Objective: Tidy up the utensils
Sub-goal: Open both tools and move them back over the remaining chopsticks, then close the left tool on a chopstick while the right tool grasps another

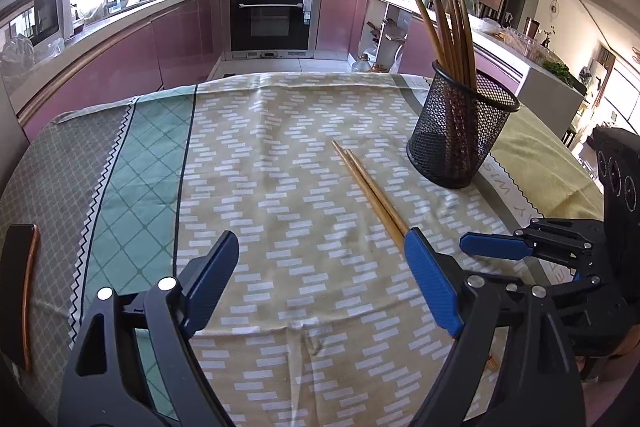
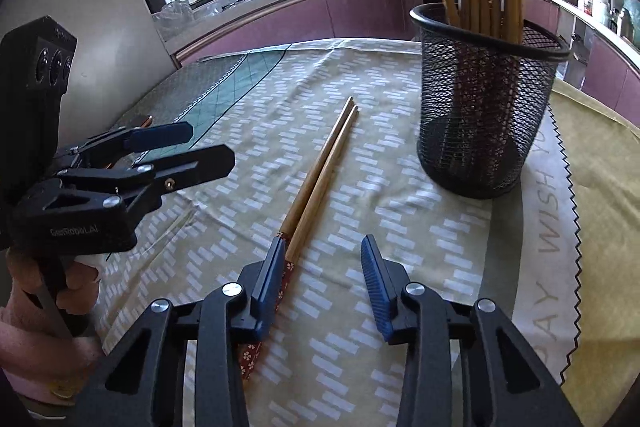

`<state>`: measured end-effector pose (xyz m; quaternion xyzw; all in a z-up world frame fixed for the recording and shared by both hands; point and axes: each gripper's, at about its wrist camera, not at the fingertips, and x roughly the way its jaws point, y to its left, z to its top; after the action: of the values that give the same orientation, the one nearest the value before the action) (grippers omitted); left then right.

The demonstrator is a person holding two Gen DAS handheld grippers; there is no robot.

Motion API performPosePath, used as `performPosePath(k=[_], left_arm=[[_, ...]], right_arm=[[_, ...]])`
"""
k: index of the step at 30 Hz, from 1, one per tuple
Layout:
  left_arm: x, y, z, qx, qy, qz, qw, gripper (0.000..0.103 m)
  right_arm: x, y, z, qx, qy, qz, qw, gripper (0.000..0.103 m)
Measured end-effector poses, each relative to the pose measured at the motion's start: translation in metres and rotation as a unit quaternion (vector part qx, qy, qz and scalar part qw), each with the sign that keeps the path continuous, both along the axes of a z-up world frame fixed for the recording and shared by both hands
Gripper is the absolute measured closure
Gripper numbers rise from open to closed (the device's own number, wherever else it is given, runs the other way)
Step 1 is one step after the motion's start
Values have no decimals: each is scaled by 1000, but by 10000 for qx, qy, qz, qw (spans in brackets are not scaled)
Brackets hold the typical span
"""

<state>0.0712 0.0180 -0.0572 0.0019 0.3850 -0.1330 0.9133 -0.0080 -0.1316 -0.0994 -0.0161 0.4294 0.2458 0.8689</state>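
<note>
Two wooden chopsticks lie side by side on the patterned tablecloth; in the right wrist view their red flowered ends run under my right gripper's left finger. A black mesh holder with several chopsticks stands upright at the right, also in the right wrist view. My left gripper is open and empty just above the cloth, its right finger at the chopsticks' near end. My right gripper is open, low over the chopsticks' near ends; it shows in the left wrist view.
A dark phone with a copper edge lies at the table's left edge. A yellow-green cloth covers the table's right side. Kitchen counters and an oven stand beyond the far table edge.
</note>
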Motion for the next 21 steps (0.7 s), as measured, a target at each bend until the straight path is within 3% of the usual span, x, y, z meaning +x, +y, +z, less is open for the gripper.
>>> performPosePath(k=[2, 8, 14, 21], left_arm=[[1, -3, -2, 17, 42, -49, 10000, 21], [5, -16, -8, 110, 112, -186, 9997, 22], [8, -12, -8, 57, 153, -102, 9998, 23], [8, -18, -10, 79, 219, -268, 9994, 25]], right_arm=[[2, -6, -1, 73, 58, -77, 9999, 77], [5, -10, 2, 349, 172, 27, 9992, 75], [4, 7, -1, 118, 85, 149, 9998, 75], [9, -5, 0, 140, 132, -47, 9998, 76]])
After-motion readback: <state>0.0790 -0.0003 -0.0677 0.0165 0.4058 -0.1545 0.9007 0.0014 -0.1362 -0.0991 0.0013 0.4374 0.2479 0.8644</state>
